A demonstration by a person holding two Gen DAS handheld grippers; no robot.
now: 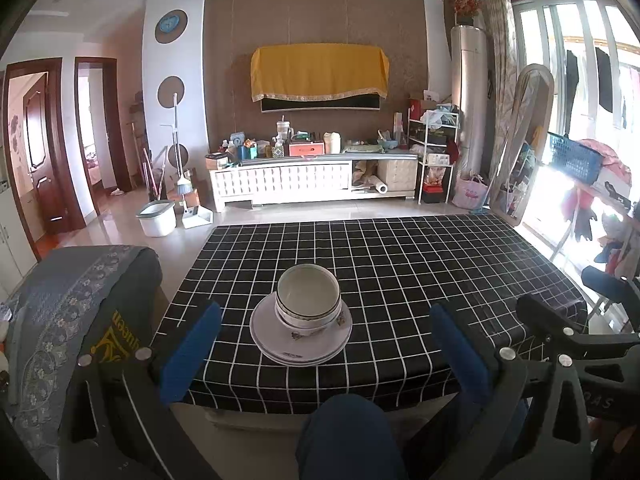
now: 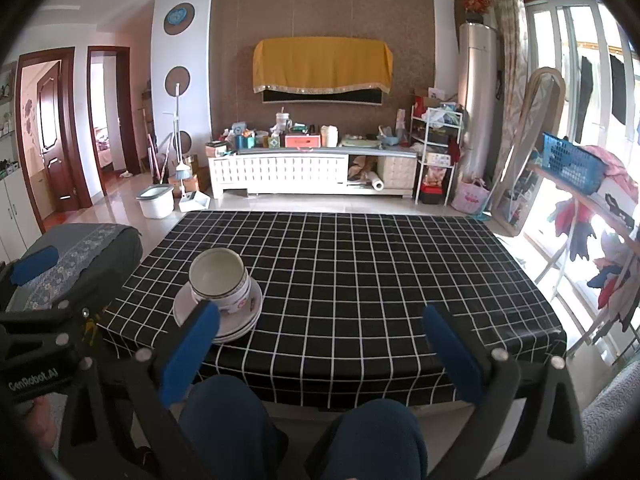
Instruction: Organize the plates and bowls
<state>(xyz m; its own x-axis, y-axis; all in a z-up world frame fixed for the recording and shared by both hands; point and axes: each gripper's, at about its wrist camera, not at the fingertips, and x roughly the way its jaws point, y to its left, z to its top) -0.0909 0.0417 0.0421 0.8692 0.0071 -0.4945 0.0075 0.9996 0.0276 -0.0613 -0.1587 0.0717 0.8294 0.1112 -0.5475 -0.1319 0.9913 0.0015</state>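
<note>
On the table [image 1: 400,264], which is covered by a black cloth with a white grid, a stack of white bowls [image 1: 308,296] sits nested upright on a stack of white plates [image 1: 301,340]. The stack stands toward the near edge of the table, left of its centre as the right wrist view shows it [image 2: 219,280]. The bowls carry a dark rim line and a floral print on the outer wall; how many are nested is hard to count at this resolution, though at least two rims show. The plates number about three by their visible edges.

The left gripper [image 1: 324,344] has its jaws spread wide, with blue pads on either side of the frame. The stack appears between them in the view but lies beyond the fingertips, and neither pad touches it. Nothing is held.

The right gripper [image 2: 320,344] also stands fully spread and empty. Its left pad [image 2: 192,344] overlaps the near edge of the plates in the picture; contact cannot be confirmed from this angle. Its right pad is over bare cloth.

Both tools sit low at the near side of the table, above the person's knees [image 2: 224,420] in dark blue trousers. A grey patterned seat cover [image 1: 72,288] lies to the left of the table. Beyond the table are a white low cabinet [image 1: 304,180] crowded with items and a yellow cloth [image 1: 320,72] hung over a wall screen.
</note>
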